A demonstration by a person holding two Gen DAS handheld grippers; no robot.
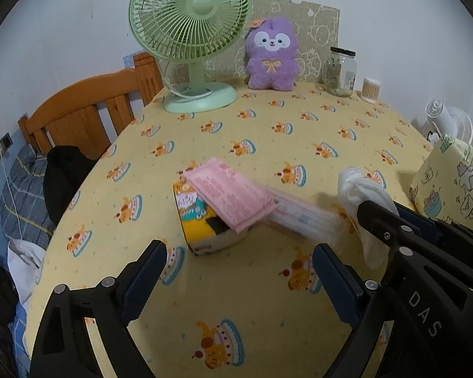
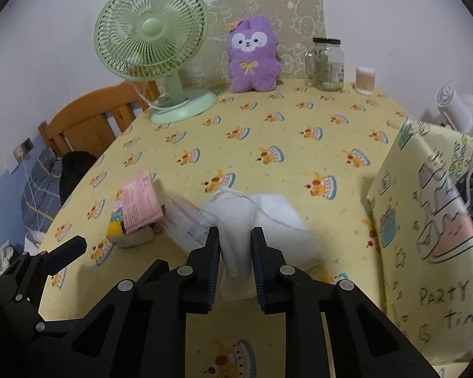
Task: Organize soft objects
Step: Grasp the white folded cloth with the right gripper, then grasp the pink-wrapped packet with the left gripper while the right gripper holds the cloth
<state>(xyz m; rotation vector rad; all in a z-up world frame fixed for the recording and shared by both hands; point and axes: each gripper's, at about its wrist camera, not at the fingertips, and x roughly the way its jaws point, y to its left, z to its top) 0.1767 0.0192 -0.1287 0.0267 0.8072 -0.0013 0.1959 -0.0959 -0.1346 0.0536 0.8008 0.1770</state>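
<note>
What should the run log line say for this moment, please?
left tongs: open, empty | right tongs: shut on white cloth pouch | pink packet: on small box | storage bag: at right

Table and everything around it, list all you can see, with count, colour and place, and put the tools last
table: one, yellow cake-print cloth, fills the middle
desk fan: one, pale green, far left of table
plush toy: one, purple, far edge against printed board
glass jar: one, clear, dark lid, right of plush toy
cotton swab tub: one, tan, right of glass jar
pink packet: one, pink, lying on a small yellow box
white pouch: one, white, near middle
fabric bin: one, pale yellow, right edge
headboard: one, orange wood, left of table
white fan: one, behind the bin
left tool: open, holds nothing
right tool: shut on white pouch
</note>
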